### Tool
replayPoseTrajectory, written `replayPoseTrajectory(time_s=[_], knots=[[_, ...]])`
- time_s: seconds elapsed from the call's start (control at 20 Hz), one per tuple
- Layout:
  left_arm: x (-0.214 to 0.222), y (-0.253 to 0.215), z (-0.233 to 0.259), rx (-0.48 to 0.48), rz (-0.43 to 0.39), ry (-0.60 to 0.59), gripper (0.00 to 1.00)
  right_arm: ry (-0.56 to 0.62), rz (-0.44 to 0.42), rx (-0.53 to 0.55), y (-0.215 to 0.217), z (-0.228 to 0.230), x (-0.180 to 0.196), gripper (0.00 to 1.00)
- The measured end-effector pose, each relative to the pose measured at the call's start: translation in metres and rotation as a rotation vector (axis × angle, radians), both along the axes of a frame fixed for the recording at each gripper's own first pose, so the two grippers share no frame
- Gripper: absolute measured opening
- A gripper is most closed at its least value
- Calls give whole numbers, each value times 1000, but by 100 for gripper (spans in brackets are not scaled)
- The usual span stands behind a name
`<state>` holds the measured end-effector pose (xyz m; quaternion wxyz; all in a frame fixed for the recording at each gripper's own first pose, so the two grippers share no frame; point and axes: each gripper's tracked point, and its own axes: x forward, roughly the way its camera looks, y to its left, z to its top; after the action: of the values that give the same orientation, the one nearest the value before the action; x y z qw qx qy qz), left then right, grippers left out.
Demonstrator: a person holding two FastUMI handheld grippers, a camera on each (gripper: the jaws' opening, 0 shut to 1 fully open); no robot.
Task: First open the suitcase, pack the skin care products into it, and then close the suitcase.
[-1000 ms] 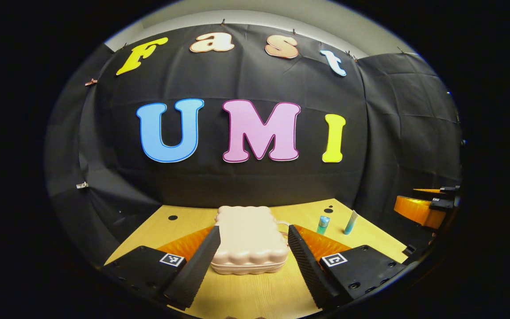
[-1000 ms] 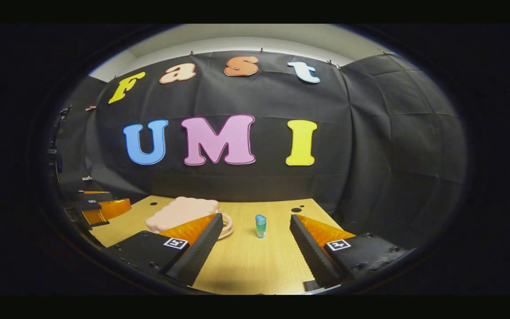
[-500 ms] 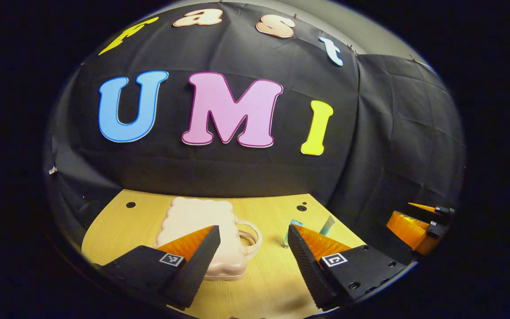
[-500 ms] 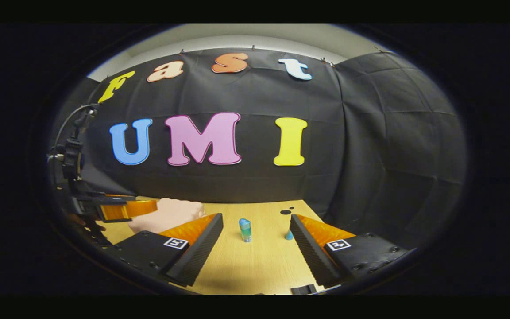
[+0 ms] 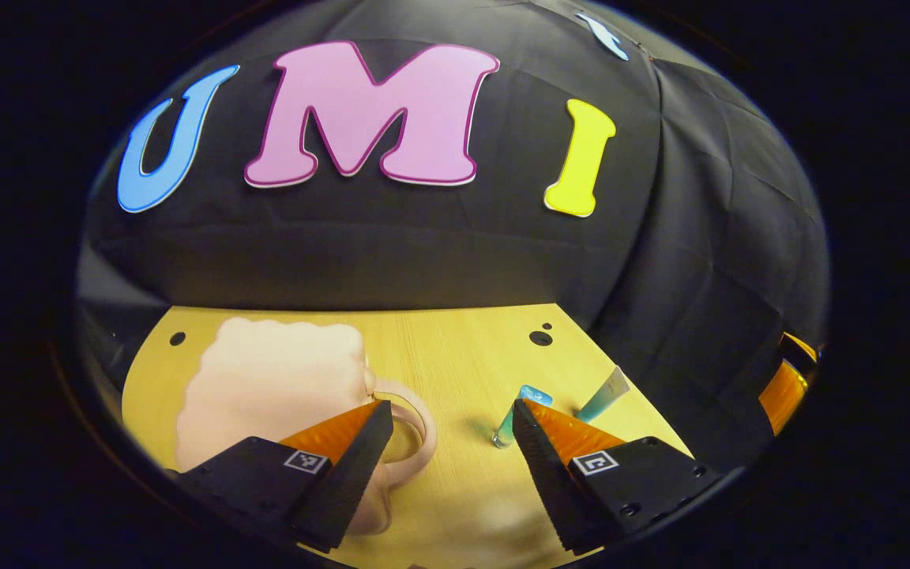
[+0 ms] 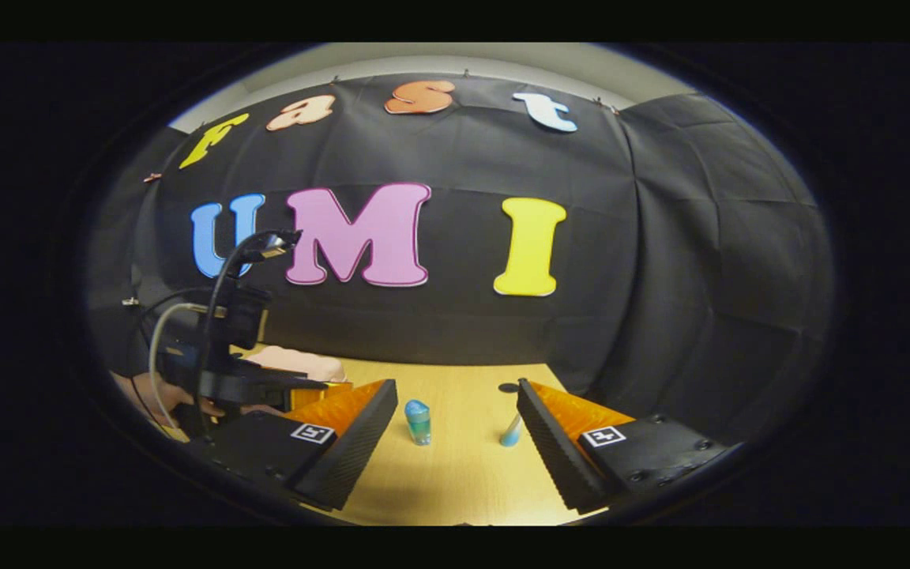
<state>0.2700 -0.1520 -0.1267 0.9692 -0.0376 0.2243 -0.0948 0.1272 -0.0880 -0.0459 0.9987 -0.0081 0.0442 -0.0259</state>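
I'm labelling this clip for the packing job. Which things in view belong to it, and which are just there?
Belongs to the job:
- pink suitcase, lid shut
- small blue-green bottle
- blue tube
- left hand-held gripper, open by the suitcase handle
- right hand-held gripper, open

Just there:
- wooden table
- black cloth wall

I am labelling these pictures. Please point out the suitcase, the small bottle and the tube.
suitcase [image 5: 265, 387], left gripper view, on its closed lid.
small bottle [image 6: 418, 421], right gripper view, on the middle of its body.
tube [image 5: 602, 397], left gripper view, on its body, above the cap.
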Motion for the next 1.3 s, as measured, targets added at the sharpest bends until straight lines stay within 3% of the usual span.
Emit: replayPoseTrajectory(time_s=[0.2,0.45,0.5,0.55,0.7,0.75,0.8,0.9,0.95,1.1,1.3], knots=[[33,-9,-34,7,1,74,96,104,-18,10,-20,-35,2,97],[57,-5,-74,29,86,179,95,141,-67,58,-37,-41,12,97],[59,-3,-79,43,97,194,90,131,-72,67,-39,-37,16,97],[62,-2,-86,60,110,212,78,126,-75,71,-39,-37,19,97],[65,-3,-106,108,121,277,70,138,-86,54,-46,-43,24,97],[66,5,-110,137,147,287,61,149,-99,47,-52,-48,23,97],[68,15,-112,165,181,291,52,157,-114,44,-58,-51,22,97],[68,12,-110,128,179,308,19,164,-143,62,-70,-55,19,97],[67,11,-106,130,168,305,22,166,-151,70,-73,-56,18,97],[64,9,-88,155,129,292,16,156,-164,58,-78,-53,19,97],[51,18,-28,131,108,247,11,122,-135,62,-64,-43,27,96]])
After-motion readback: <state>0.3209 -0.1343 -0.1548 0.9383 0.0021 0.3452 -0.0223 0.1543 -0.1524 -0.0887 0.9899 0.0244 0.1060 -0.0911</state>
